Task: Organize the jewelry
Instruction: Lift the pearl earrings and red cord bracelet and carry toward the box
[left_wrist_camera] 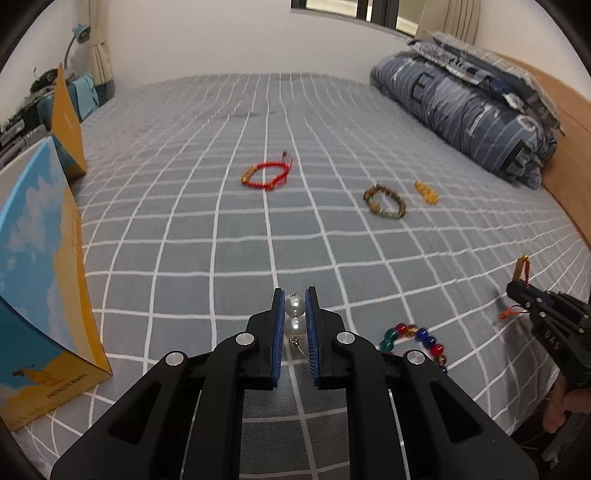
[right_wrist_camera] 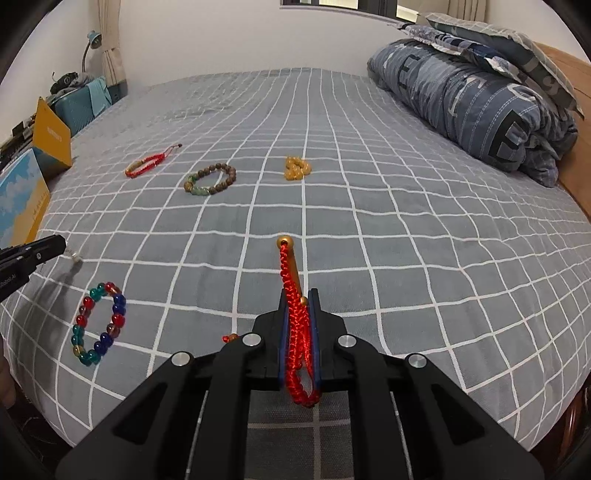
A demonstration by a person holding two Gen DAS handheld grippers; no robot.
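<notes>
Grey checked bedsheet (left_wrist_camera: 236, 236) spread under me. Folded blue quilt (left_wrist_camera: 469, 110) far right, against wooden headboard (left_wrist_camera: 565, 147); patterned pillow (right_wrist_camera: 491, 40) on top of it. 2 blue-yellow boxes (left_wrist_camera: 40, 266) stand at my left. Teal desk lamp (left_wrist_camera: 82, 34) near curtain (left_wrist_camera: 100, 55) beyond.

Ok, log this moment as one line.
left gripper: shut on pearl earring | right gripper: shut on red cord bracelet | bed: four pieces left

On the bed (right_wrist_camera: 369, 221), the glass-bead bracelet (right_wrist_camera: 99, 325) lies to the left of the right gripper (right_wrist_camera: 298, 295), near it. Further ahead and left lie the wooden-bead bracelet (right_wrist_camera: 210, 180) and the cord bracelet (right_wrist_camera: 147, 164); the small bead cluster (right_wrist_camera: 296, 168) lies straight ahead. The folded duvet (right_wrist_camera: 476, 96) lies far ahead on the right.
</notes>
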